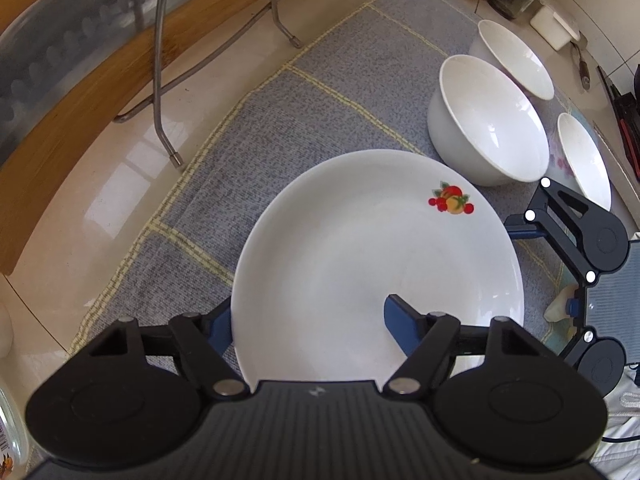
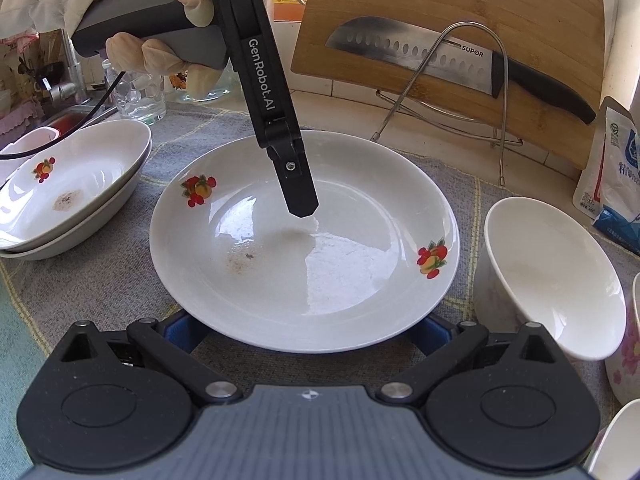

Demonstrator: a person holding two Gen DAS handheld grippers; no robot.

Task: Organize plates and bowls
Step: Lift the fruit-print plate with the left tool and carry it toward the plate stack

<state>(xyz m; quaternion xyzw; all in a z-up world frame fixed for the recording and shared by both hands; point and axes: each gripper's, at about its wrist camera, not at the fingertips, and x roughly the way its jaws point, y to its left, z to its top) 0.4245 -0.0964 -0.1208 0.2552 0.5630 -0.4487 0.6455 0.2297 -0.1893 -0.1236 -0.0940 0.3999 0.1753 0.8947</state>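
The left gripper pinched the near rim of the plate on the grey mat; the right gripper stood wide at the opposite rim. Lifting it level seemed wisest. Beyond stood 3 bowls; 2 stacked plates lay alongside.

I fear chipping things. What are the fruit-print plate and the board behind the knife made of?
Plate: likely glazed ceramic or porcelain, glossy white with sharp window reflections. Board: looks like bamboo or wood, matte, showing fine straight grain.
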